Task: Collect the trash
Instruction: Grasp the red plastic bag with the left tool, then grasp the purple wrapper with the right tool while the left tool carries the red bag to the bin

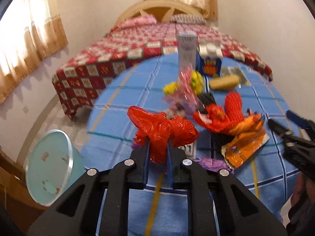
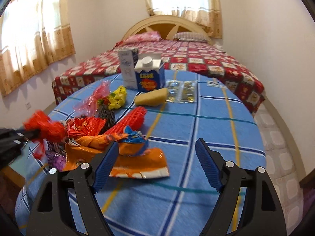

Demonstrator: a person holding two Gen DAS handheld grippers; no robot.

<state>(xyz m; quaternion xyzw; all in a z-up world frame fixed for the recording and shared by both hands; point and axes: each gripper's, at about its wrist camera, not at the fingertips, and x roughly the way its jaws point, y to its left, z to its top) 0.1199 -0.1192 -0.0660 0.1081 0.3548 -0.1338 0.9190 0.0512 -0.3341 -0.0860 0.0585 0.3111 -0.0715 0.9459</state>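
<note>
My left gripper (image 1: 158, 147) is shut on a crumpled red plastic bag (image 1: 163, 129) and holds it above the blue checked tablecloth (image 1: 122, 102). The bag also shows in the right wrist view (image 2: 45, 126). A pale blue bin (image 1: 49, 167) stands below the table's left edge. My right gripper (image 2: 157, 159) is open and empty, just right of an orange snack wrapper (image 2: 137, 165). The right gripper shows at the right edge of the left wrist view (image 1: 291, 137). Red netting (image 2: 130, 120), yellow plastic (image 2: 118, 97) and pink plastic (image 2: 94, 98) lie in the trash pile.
A blue carton (image 2: 149, 76) and a grey-white carton (image 2: 128, 68) stand at the table's far side. A yellow sponge (image 2: 151, 97) and two foil sachets (image 2: 182, 91) lie near them. A bed with a red checked cover (image 2: 206, 59) stands behind.
</note>
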